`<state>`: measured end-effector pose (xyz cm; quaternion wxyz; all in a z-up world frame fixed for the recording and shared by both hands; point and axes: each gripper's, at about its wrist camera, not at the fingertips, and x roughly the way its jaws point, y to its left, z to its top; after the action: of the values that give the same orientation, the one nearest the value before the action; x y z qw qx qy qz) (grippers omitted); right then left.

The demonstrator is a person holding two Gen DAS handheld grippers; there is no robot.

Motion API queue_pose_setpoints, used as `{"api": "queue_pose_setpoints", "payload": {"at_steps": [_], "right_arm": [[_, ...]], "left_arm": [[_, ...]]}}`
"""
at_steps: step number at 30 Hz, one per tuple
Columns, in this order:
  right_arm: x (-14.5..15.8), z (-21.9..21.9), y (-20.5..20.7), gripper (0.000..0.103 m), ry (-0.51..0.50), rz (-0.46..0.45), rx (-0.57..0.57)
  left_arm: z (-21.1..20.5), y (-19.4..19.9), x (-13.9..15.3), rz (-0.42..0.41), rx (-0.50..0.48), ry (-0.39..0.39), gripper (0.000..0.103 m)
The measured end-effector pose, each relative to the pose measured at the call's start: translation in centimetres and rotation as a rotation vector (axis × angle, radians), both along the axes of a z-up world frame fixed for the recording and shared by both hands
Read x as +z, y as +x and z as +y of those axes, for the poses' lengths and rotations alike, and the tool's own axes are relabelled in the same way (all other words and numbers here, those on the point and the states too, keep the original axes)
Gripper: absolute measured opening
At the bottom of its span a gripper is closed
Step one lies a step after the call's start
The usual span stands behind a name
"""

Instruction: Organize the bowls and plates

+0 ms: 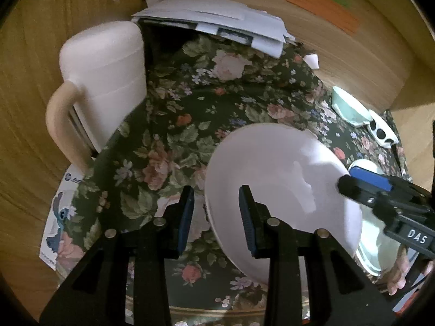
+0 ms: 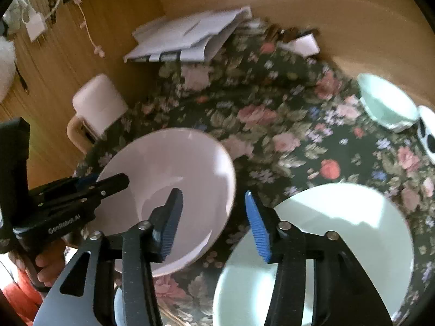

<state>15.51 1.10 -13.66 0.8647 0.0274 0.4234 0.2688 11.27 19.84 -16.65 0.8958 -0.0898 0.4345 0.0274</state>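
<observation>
A white bowl [image 1: 285, 179] [image 2: 168, 179] sits on the floral tablecloth [image 1: 190, 108]. My left gripper [image 1: 216, 190] straddles the bowl's left rim, one finger inside and one outside, and is closed to a narrow gap on it; the right wrist view shows this gripper [image 2: 108, 180] at that rim. At the opposite rim my right gripper [image 2: 212, 198] [image 1: 350, 179] stands open. One of its pads is over the bowl's inside, the other is over the cloth, and neither touches the rim. A pale green plate [image 2: 339, 231] [image 1: 375, 244] lies just right of the bowl.
A small mint bowl [image 2: 388, 106] [image 1: 350, 106] and a black-spotted white dish [image 2: 426, 133] [image 1: 383, 133] sit at the table's far right edge. A white jug with a beige handle [image 1: 103, 81] [image 2: 98, 103] stands far left. Papers [image 1: 212, 19] lie at the back, against wood walls.
</observation>
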Motion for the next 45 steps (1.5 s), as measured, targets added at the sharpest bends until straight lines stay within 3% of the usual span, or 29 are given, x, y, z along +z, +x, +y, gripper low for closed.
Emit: {"api": "queue_pose_setpoints", "payload": {"at_steps": [9,12,14,23,33,45], "right_arm": [[2.9,-4.5,-0.2,0.046,0.018,-0.085,-0.074],[3.9,-6.5,-0.3,0.059,0.015,-0.124,-0.117],[4.7,-7.8,-0.5,0.061,0.008,-0.156,-0.146],[6.3,-13.5,0.5,0.061,-0.008,-0.212,-0.255],[5.4,-17.5,4.3,0.061,-0.050,-0.189,-0.349],[1.1,-19.8,11.5,0.059,-0.018,-0.040,-0.408]], "left_arm": [[-2.1,0.0,4.9,-0.114,-0.029,0.057,0.053],[-3.5,0.3,6.7,-0.157,-0.052,0.069,0.059],[-4.6,0.8,7.6,-0.178,-0.067,0.072,0.062],[-9.3,4.1,9.3,-0.194,-0.136,0.062,0.069],[-14.4,7.6,9.9,-0.202,-0.224,0.114,0.071],[-17.1,14.7,7.7,-0.134,-0.264,0.129,0.073]]}}
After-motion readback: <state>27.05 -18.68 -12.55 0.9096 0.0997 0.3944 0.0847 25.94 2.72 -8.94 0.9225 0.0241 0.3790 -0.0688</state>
